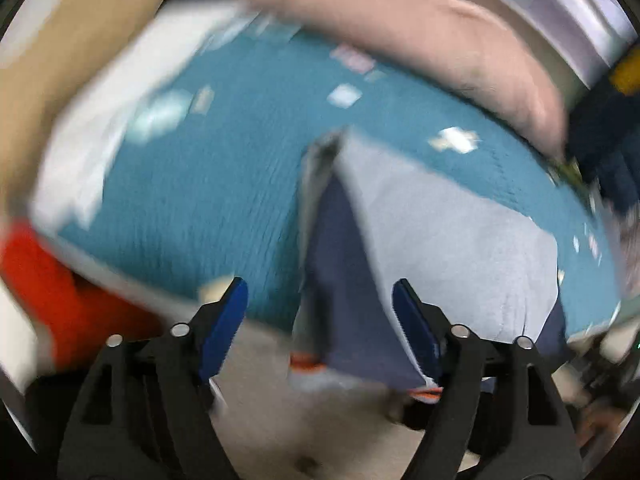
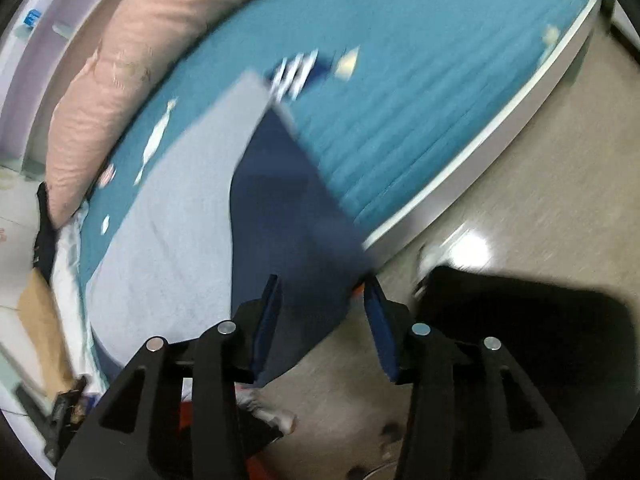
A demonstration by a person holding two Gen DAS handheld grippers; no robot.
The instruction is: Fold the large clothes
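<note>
A large garment, pale grey-blue (image 1: 440, 232) with a navy panel (image 1: 340, 260), lies on the teal bed cover (image 1: 200, 180) and hangs over the bed's near edge. My left gripper (image 1: 322, 312) is open wide above that edge. The navy cloth sits in the gap close to the right pad (image 1: 412, 320), and no pad presses on it. In the right wrist view the same garment (image 2: 172, 220) shows its navy panel (image 2: 288, 208) running down between the blue pads of my right gripper (image 2: 326, 320), which stands partly open. Both views are motion-blurred.
A long pink bolster (image 2: 140, 40) lies along the far side of the bed. A small striped item (image 2: 296, 70) rests on the cover. The bed's white rim (image 2: 480, 152) borders beige floor (image 2: 520, 200). A black object (image 2: 520, 340) sits on the floor, and something red (image 1: 60, 300) is at the left.
</note>
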